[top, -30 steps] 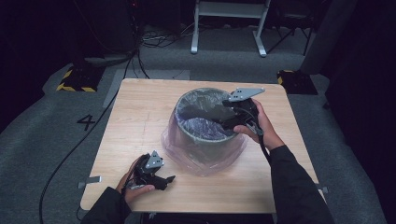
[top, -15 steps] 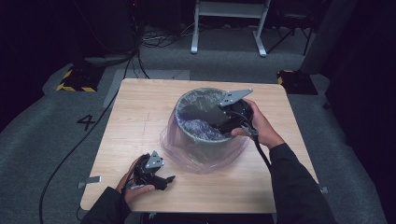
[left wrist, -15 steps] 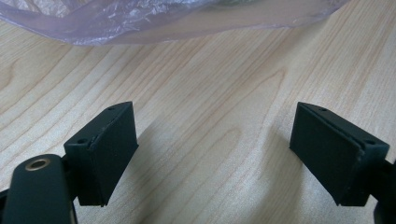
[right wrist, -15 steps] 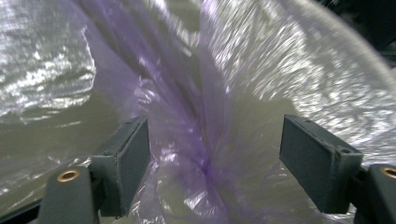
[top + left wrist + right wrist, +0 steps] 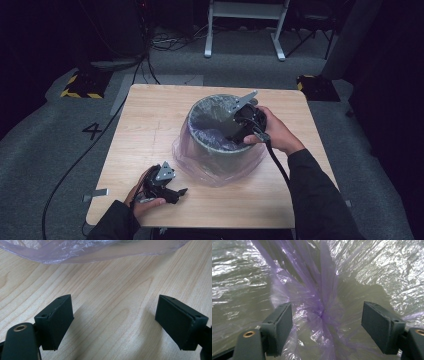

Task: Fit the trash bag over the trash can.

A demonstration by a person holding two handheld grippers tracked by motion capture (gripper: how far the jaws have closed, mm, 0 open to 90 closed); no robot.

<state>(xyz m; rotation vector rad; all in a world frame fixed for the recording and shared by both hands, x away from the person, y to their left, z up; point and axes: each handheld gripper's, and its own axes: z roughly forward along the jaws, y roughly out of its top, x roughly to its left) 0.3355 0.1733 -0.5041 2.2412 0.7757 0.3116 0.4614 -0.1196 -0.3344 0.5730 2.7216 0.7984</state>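
A grey round bin [image 5: 199,111] stands mid-table, lined with a thin purple bag whose skirt [image 5: 200,170] spills over the rim onto the wood. My right gripper [image 5: 231,136] reaches in over the bin's right rim and points down inside. In the right gripper view its jaws [image 5: 327,325] stand open, with a gathered twist of the purple bag [image 5: 322,312] between them and neither pad pressing it. My left gripper [image 5: 181,194] rests near the table's front left, open and empty [image 5: 115,322] over bare wood, with the bag's edge [image 5: 75,250] just ahead.
The wooden table [image 5: 150,115] has bare room to the left of and behind the bin. A cable [image 5: 75,165] runs across the grey floor at the left. A white stand [image 5: 245,30] and yellow-black striped blocks [image 5: 80,86] sit beyond the far edge.
My right gripper has edged a little to the left, further in over the bin. The left gripper and the bin have not moved.
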